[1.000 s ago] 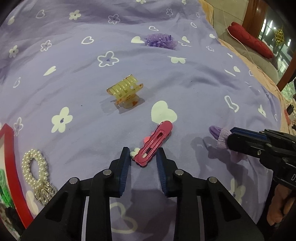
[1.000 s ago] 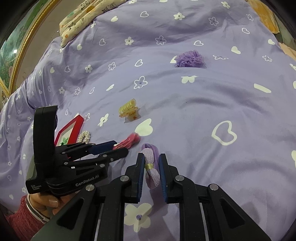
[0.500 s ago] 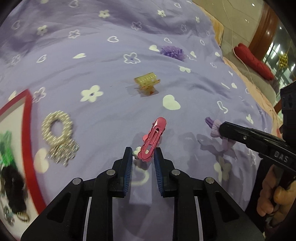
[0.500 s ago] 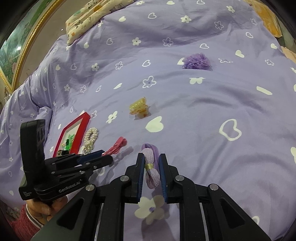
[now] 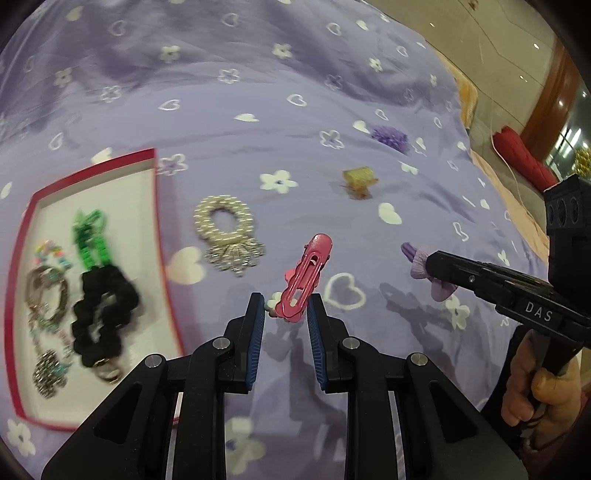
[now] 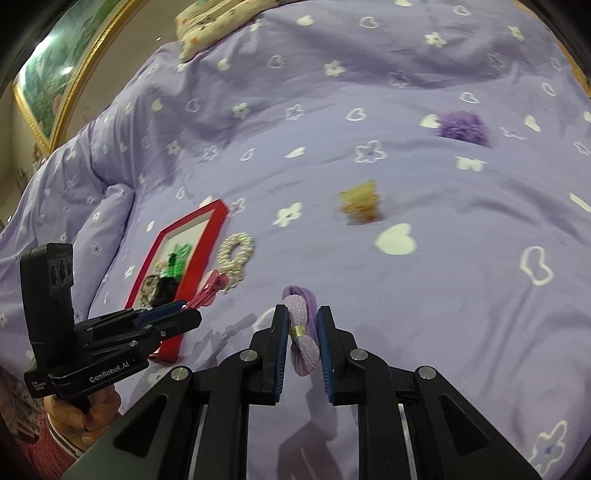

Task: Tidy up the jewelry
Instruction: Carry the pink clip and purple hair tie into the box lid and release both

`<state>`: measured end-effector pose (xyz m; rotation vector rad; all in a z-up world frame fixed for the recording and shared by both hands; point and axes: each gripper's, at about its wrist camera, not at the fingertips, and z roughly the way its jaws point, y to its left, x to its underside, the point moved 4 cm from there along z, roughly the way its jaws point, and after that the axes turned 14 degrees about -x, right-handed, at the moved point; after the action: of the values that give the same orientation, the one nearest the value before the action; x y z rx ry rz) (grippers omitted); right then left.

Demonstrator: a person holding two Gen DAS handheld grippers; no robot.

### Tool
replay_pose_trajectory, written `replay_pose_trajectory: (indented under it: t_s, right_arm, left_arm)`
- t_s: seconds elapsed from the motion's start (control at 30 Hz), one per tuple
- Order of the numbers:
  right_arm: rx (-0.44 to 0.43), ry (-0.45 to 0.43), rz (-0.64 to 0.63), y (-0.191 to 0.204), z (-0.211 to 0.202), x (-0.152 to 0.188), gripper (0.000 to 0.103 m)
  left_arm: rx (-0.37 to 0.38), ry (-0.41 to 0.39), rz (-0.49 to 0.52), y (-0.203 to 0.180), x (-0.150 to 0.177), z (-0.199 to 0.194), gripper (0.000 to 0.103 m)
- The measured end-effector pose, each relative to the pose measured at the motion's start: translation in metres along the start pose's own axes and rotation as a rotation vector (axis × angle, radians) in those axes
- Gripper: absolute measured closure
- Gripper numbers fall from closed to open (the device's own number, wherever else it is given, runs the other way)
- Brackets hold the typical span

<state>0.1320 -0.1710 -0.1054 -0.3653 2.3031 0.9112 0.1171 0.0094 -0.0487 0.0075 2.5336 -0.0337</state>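
In the left wrist view a box [image 5: 162, 236] lies at the left on the bedspread [image 5: 258, 74], with several hair ties and chains inside it. Just right of the box lies a beaded ring [image 5: 225, 225]. Farther right and farther off stands a claw clip [image 5: 358, 181], and beyond that, farther right again, a ruffled scrunchie [image 5: 391, 136]. A pillow [image 6: 221, 22] lies at the bed's far edge.

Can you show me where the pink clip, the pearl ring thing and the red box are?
pink clip [image 5: 308, 275]: left wrist view, on its long middle bar.
pearl ring [image 5: 224, 218]: left wrist view, on its beaded loop.
red box [image 5: 159, 221]: left wrist view, on its right wall.
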Motion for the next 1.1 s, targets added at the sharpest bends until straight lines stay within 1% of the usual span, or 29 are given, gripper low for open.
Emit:
replay_pose_trajectory:
  t_s: [0.4, 0.63, 0.83, 1.1]
  right_arm:
    - [-0.06, 0.055, -0.084, 0.048, 0.033, -0.002, 0.087]
    - [-0.103, 0.095, -0.134, 0.08, 0.059, -0.001, 0.087]
    - [-0.139, 0.127, -0.169, 0.104, 0.082, -0.001, 0.087]
    - [-0.176, 0.165, -0.215, 0.133, 0.109, 0.0, 0.087]
  left_arm:
    - [-0.045, -0.029, -0.083, 0.044, 0.013, -0.025, 0.081]
    - [-0.085, -0.035, -0.157, 0.085, 0.024, -0.035, 0.081]
    - [-0.134, -0.032, -0.22, 0.123, 0.035, -0.041, 0.081]
    - [-0.187, -0.021, -0.294, 0.163, 0.052, -0.044, 0.081]
